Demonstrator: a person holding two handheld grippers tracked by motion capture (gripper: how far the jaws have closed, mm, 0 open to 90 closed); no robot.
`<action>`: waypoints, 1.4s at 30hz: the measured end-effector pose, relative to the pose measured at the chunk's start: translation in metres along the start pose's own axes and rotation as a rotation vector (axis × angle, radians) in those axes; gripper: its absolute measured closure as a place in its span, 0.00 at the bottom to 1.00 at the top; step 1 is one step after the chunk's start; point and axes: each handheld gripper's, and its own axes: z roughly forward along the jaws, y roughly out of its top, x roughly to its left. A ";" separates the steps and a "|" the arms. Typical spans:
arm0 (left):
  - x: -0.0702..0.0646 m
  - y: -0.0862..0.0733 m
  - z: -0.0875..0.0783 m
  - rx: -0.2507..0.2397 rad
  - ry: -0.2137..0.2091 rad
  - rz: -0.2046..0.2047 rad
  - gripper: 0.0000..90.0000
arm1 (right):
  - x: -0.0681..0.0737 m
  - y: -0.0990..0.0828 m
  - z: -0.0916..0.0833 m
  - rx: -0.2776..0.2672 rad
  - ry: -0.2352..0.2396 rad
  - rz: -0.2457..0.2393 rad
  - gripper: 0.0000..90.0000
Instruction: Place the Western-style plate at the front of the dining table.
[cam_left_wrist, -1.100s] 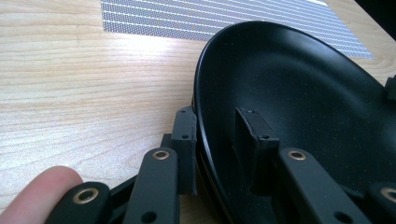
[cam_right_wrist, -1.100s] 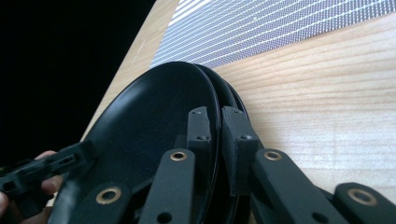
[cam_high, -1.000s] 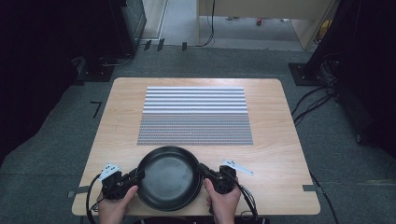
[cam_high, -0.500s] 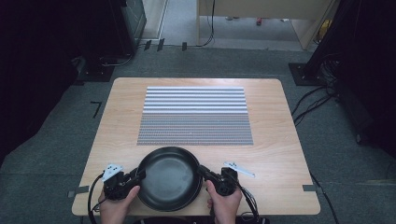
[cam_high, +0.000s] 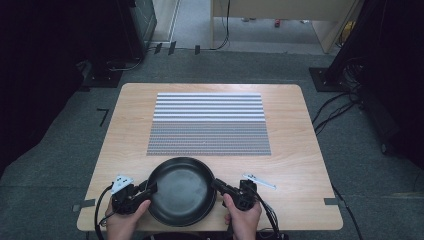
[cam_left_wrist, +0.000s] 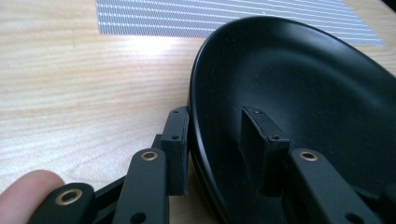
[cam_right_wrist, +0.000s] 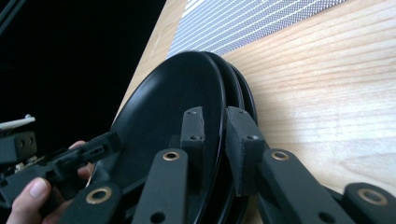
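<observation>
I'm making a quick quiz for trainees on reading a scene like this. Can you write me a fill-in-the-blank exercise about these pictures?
1. The stack of black plates rests on the wooden ____.
2. The left gripper and the right gripper each straddle the plates' ____.
3. Beyond the plates lies a grey and white ____ placemat.
4. The placemat lies ____ the plates, not touching them.

Missing words: table; rim; striped; apart from

Bare wooden table (cam_high: 295, 150) lies open right and left of the striped mat (cam_high: 209, 124); black plates (cam_high: 182, 191) block the near edge's middle.
</observation>
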 end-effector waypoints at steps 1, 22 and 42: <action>0.001 0.000 -0.001 -0.001 -0.011 -0.008 0.70 | 0.000 0.000 0.000 0.000 0.000 0.000 0.86; 0.005 -0.001 -0.003 0.027 -0.031 -0.050 0.72 | 0.016 0.002 0.007 -0.001 -0.118 -0.107 0.87; 0.012 -0.002 -0.004 -0.011 -0.067 -0.118 0.78 | 0.008 0.007 0.025 0.029 -0.086 -0.001 0.96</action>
